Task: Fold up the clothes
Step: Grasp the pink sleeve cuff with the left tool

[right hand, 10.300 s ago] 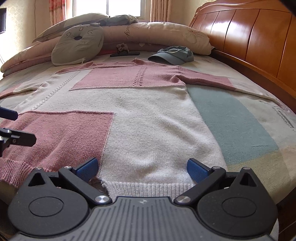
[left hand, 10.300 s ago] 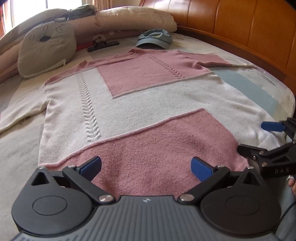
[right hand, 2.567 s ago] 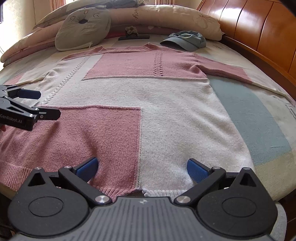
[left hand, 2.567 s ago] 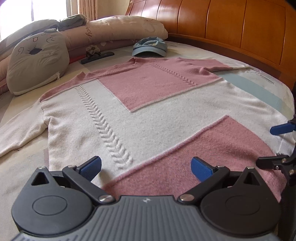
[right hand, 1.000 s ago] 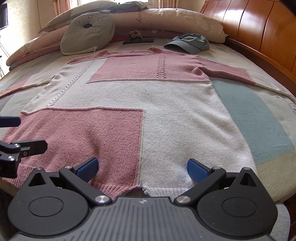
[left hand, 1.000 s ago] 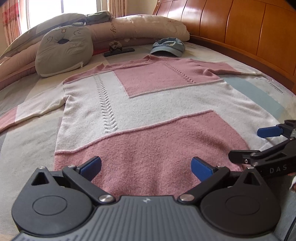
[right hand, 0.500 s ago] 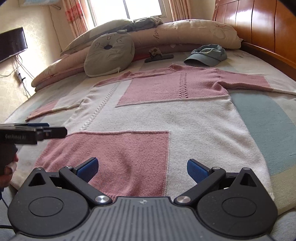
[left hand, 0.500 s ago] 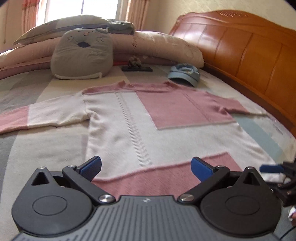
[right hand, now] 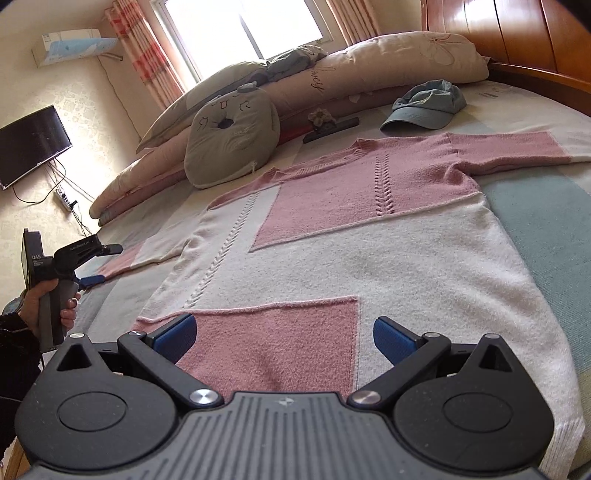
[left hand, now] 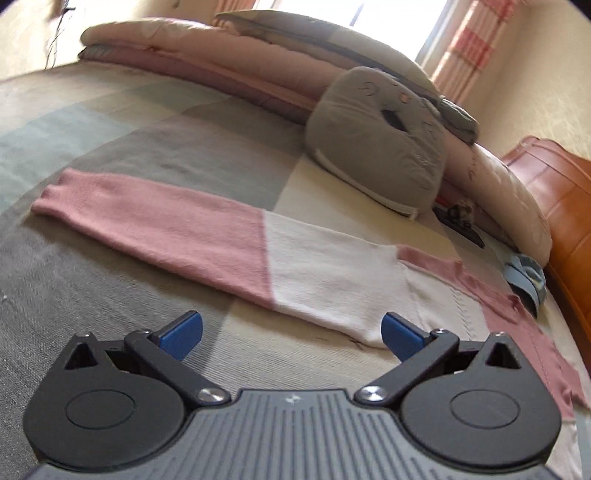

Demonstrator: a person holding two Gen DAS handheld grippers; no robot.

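A pink and white knit sweater (right hand: 369, 236) lies flat, face up, on the bed, both sleeves spread out. My left gripper (left hand: 291, 330) is open and empty, low over the bedspread just in front of the left sleeve (left hand: 207, 236), which runs pink at the cuff and white near the shoulder. From the right wrist view, the left gripper (right hand: 101, 262) appears held in a hand beside that sleeve. My right gripper (right hand: 282, 338) is open and empty above the pink hem panel.
A grey cat-face cushion (right hand: 231, 136) and stacked quilts (left hand: 258, 70) lie at the head of the bed. A blue cap (right hand: 424, 105) and a dark hair clip (right hand: 330, 129) rest beyond the collar. The wooden headboard (right hand: 517, 29) stands on the right.
My left gripper has swung left from the hem to the left sleeve, tilting as it went. My right gripper has risen and turned slightly left over the hem.
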